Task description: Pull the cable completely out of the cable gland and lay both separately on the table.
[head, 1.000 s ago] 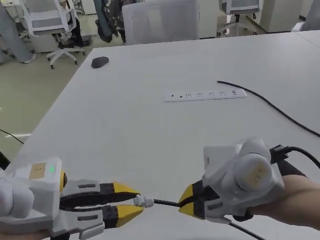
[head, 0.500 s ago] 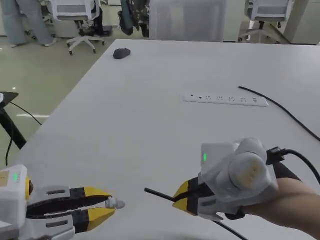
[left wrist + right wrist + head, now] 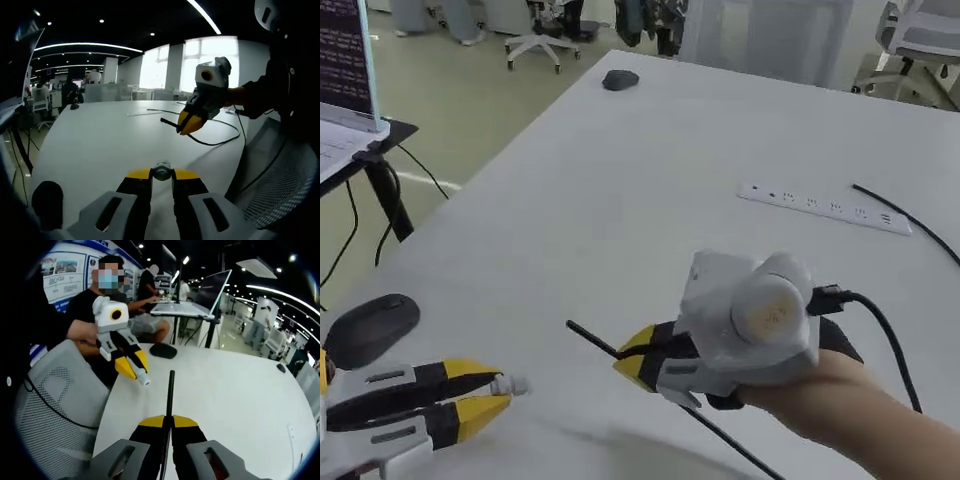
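The small white cable gland (image 3: 512,385) is pinched in the yellow tips of my left gripper (image 3: 498,387) at the lower left, just above the white table (image 3: 620,220). My right gripper (image 3: 630,362) is shut on the thin black cable (image 3: 590,338), whose free end sticks out toward the gland, with a clear gap between them. The rest of the cable trails back under the right hand. In the left gripper view the gland (image 3: 161,170) sits between the tips and the right gripper (image 3: 186,121) hovers beyond. In the right gripper view the cable (image 3: 170,390) points at the gland (image 3: 143,380).
A white power strip (image 3: 825,207) and a black cord (image 3: 910,225) lie at the far right. One black mouse (image 3: 620,80) rests at the far edge, another (image 3: 370,328) near the left edge. A laptop (image 3: 345,90) stands on a side stand left of the table.
The cable has come out of the gland. The grippers have drawn apart, the left one with the gland, the right one with the cable. The head camera has swung left.
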### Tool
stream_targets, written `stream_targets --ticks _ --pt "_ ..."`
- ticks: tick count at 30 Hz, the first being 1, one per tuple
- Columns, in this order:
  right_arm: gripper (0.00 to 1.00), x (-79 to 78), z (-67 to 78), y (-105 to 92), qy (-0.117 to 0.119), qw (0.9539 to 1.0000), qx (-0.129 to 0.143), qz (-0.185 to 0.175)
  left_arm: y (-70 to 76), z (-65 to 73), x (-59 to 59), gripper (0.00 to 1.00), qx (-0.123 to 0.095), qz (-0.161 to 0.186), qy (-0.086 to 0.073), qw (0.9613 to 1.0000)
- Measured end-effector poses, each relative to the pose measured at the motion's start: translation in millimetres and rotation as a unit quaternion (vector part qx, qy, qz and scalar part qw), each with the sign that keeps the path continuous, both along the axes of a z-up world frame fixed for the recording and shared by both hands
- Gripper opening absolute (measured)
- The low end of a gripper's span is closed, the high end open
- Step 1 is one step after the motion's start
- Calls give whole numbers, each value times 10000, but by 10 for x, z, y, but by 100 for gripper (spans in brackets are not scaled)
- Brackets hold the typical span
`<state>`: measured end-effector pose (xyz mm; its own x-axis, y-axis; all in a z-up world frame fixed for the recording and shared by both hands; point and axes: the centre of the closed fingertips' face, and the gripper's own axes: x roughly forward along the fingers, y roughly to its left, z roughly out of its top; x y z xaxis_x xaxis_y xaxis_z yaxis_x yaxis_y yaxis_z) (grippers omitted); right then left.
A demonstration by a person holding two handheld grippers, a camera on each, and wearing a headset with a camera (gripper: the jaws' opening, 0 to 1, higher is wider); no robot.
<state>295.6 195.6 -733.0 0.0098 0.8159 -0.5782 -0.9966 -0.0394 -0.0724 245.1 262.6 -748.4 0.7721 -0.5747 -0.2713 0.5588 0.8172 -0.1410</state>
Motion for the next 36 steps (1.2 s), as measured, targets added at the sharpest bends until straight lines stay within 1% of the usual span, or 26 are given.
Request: stream_targets --ticks 1,2,4,6,7,9,10,12,13,14,15,17,19,20,22,23,25,26,27,28,30,31,33,34,35,36 --pt "0 14 33 73 5 10000 79 -26 74 -8 11 15 -105 183 -70 9998" --pt "0 11 41 123 5 9999 120 -1 113 -21 9 15 -139 278 -90 9995" --pt "0 9 48 232 -11 9998 197 -12 153 -82 -25 15 -131 298 -66 9994" --pt "0 13 21 307 100 9996 243 -79 190 -131 -34 15 -121 372 -52 9992" --pt "0 30 -8 354 125 9994 266 -179 200 -155 -44 15 -198 417 -43 9989" --pt "0 40 -47 420 101 9992 299 -241 218 -201 -53 15 -188 502 -39 9986" --pt "0 51 -58 482 155 9986 375 -353 216 -240 -62 15 -236 519 -7 9984" --pt "0 70 -73 585 202 9975 490 -472 227 -312 -68 15 -218 592 28 9980" --pt "0 85 -104 641 265 9967 536 -543 224 -339 -75 15 -240 613 60 9978" --pt "0 103 -140 677 298 9962 554 -598 235 -336 -69 15 -261 672 33 9974" --pt "0 129 -188 718 429 9945 596 -743 241 -338 -64 15 -338 710 28 9969" --pt "0 148 -253 776 606 9921 653 -887 275 -386 -52 15 -248 826 48 9963" --pt "0 137 -275 834 898 9880 791 -976 264 -414 -56 15 -279 828 66 9962" --pt "0 142 -286 863 906 9872 838 -1006 277 -452 -53 15 -156 907 74 9957" --pt "0 173 -371 900 849 9882 759 -1028 262 -517 -65 15 -63 901 112 9959" --pt "0 179 -397 913 943 9867 769 -1073 269 -548 -63 15 -42 947 117 9954" --pt "0 219 -495 919 968 9862 685 -1153 265 -572 -70 15 -127 947 136 9953" --pt "0 228 -540 929 980 9860 657 -1181 279 -569 -59 15 -160 1024 82 9946" --pt "0 236 -568 934 949 9864 621 -1190 276 -561 -62 15 -230 1032 102 9943" --pt "0 251 -598 932 817 9876 564 -1218 283 -564 -58 15 -192 1064 81 9941" --pt "0 254 -651 941 776 9879 508 -1241 286 -568 -45 15 -244 1087 68 9938" --pt "0 283 -670 934 692 9878 482 -1308 287 -569 -45 16 -252 1097 59 9936" --pt "0 269 -690 939 590 9888 447 -1294 285 -571 -44 16 -283 1101 43 9935" --pt "0 291 -708 942 463 9901 423 -1260 284 -571 -42 16 -277 1099 26 9936" --pt "0 308 -723 941 213 9923 367 -1164 286 -574 -41 16 -238 1084 -8 9938" --pt "0 296 -756 958 254 9923 361 -1153 283 -574 -40 16 -185 1060 -32 9942"
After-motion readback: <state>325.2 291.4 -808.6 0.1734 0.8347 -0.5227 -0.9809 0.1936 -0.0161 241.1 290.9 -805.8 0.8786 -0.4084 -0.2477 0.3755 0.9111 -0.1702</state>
